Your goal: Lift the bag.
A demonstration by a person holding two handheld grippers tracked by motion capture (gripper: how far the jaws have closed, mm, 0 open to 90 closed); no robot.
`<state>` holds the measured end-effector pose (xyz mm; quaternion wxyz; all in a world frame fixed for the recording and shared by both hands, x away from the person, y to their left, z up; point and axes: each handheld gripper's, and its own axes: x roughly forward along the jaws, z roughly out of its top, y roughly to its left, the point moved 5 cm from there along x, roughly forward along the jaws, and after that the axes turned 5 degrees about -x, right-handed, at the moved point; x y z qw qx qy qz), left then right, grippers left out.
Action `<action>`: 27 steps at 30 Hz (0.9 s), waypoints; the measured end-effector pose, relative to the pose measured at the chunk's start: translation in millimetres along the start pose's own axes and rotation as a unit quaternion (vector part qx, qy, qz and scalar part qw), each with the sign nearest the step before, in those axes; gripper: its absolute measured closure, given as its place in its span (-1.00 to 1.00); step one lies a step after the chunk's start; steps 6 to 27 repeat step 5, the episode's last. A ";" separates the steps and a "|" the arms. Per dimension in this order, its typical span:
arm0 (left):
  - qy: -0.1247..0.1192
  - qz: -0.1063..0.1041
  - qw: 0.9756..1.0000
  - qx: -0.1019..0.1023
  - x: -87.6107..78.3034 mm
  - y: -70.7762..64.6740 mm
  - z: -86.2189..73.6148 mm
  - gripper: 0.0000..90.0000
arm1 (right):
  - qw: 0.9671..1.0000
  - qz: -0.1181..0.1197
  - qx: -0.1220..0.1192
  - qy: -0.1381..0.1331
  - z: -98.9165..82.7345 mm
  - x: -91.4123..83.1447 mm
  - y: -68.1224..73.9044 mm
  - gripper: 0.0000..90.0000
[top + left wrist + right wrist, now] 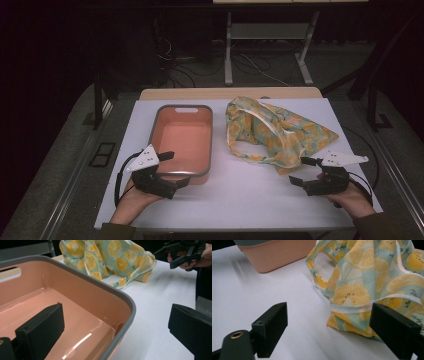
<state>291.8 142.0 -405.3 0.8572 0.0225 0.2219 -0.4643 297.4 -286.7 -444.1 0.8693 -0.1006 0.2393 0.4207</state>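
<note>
While I am watching from the high view, my left gripper is sitting at the near left corner of the salmon tub, its fingers spread wide, one over the tub's near rim and one just outside its front wall. My right gripper is resting toward the near right corner of the white bench, fingers apart and gripping nothing, pointing at the lemon-print cloth bag, which is lying crumpled on the far right part of the bench, just beside the tub.

Along the left gripper view, I am seeing one finger hanging inside the tub above its glossy floor and the other outside over bare bench, with the grey rim running between them and neither finger pressing on it.

Along the right gripper view, the fingers are standing wide open, the left one over bare bench and the right one in front of the bag's near corner; I cannot tell whether it is touching the cloth.
</note>
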 end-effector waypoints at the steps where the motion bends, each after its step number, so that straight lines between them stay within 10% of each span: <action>1: 0.002 0.000 1.000 0.000 0.5 -0.6 -0.3 -1.00 | 1.000 -0.002 -0.001 -0.001 0.3 0.0 -0.5 -0.67; 27: 0.007 -0.002 1.000 0.002 2.8 -1.8 -0.7 -1.00 | 1.000 -0.001 0.000 -0.007 1.0 -1.1 -1.0 -0.67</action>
